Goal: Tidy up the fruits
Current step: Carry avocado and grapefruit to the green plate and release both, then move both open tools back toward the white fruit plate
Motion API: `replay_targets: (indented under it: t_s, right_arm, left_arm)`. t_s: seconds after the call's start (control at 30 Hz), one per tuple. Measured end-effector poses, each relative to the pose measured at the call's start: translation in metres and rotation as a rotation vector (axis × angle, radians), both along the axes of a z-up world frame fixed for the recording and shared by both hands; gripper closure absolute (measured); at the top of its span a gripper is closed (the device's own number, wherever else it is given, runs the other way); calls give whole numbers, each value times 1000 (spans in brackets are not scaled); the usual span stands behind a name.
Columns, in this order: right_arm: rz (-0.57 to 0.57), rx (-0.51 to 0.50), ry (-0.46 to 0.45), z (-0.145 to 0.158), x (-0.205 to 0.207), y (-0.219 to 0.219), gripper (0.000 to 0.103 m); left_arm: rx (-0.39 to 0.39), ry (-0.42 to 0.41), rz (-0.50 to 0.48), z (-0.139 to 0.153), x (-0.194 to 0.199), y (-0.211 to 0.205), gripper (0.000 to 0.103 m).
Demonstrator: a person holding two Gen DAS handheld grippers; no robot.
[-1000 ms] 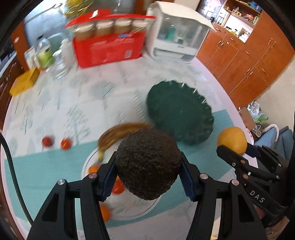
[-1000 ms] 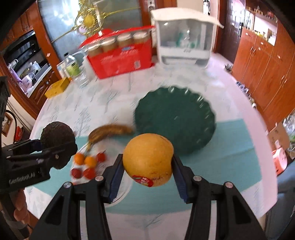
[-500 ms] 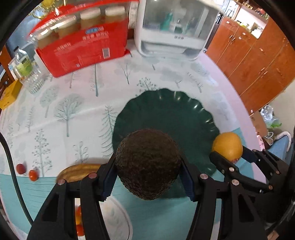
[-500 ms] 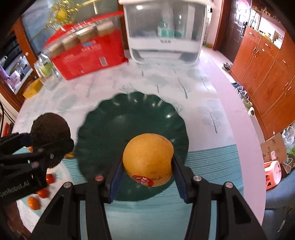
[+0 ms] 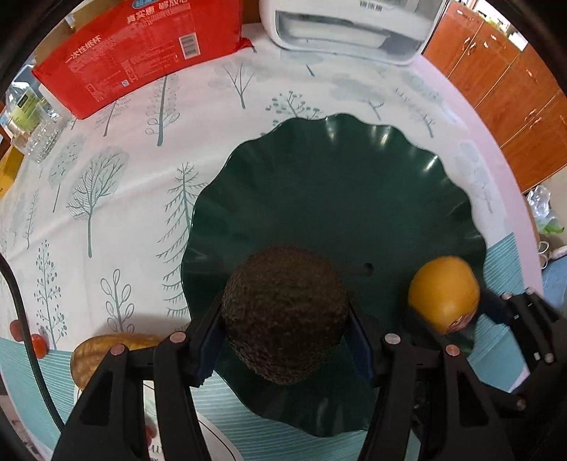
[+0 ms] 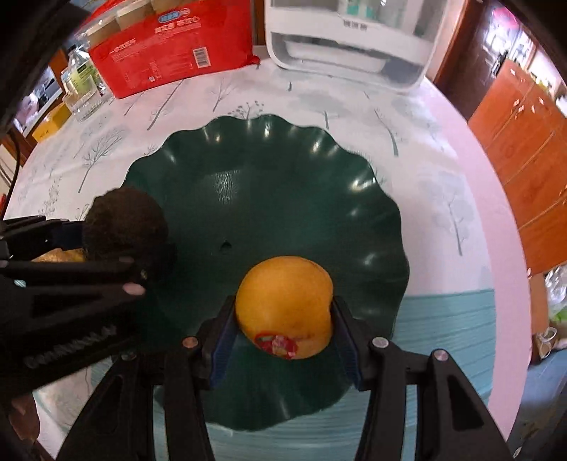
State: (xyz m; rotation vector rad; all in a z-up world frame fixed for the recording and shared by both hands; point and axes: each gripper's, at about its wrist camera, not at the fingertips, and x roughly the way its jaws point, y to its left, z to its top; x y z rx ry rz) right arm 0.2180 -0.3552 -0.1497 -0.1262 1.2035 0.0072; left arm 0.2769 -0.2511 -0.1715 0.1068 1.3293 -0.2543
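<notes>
Worktop (image 5: pixel 106 198): round, covered by a white cloth with a tree print. A teal striped mat (image 6: pixel 453 319) lies on its near edge. A dark green scalloped plate (image 5: pixel 336 198) rests partly on the mat. At the far side stand a red carton (image 5: pixel 141 46), a white appliance (image 5: pixel 351 25) and a clear bottle (image 6: pixel 83 88).

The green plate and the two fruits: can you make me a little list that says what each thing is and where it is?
plate: dark green plate, wavy rim, on the tree-print tablecloth
left gripper: holds a dark bumpy avocado over the plate's near edge
right gripper: holds an orange with a red sticker, over the plate
behind the plate: red package, white appliance
</notes>
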Motion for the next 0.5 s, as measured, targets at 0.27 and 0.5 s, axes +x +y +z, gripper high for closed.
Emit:
replay_targets:
  t_s: [0.27,0.5]
  right_arm:
    - [28,-42,-53,10,-5,5,41]
    - [-2,9,-86,35,-17,0,39]
  left_arm:
    - [30,-104,-36,20,-5,0,11]
    - [4,-127,-8,36,-19,13,11]
